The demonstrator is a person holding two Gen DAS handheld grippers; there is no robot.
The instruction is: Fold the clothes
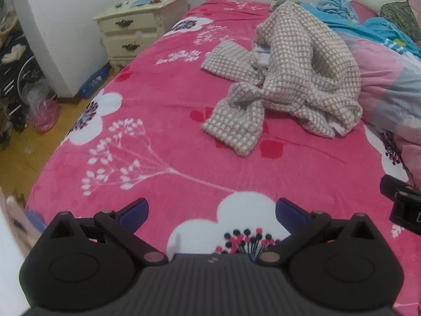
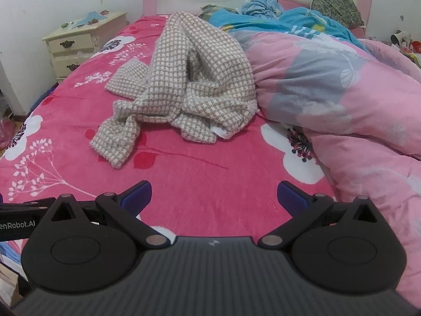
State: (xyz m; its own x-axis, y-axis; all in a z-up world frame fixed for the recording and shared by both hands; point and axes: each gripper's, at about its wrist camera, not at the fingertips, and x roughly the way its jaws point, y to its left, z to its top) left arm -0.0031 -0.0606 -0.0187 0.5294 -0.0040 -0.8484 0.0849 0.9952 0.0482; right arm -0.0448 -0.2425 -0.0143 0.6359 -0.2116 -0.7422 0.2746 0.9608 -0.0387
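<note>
A crumpled beige-and-white checked garment lies in a heap on the pink floral bedspread, one sleeve trailing toward me. It also shows in the right wrist view, resting against a pink quilt. My left gripper is open and empty, low over the near end of the bed, well short of the garment. My right gripper is open and empty too, beside the left one. Part of the right gripper shows at the right edge of the left wrist view.
A bunched pink and grey quilt and blue bedding fill the bed's right side. A cream nightstand stands left of the bed by the white wall. Bags and clutter sit on the wooden floor at left.
</note>
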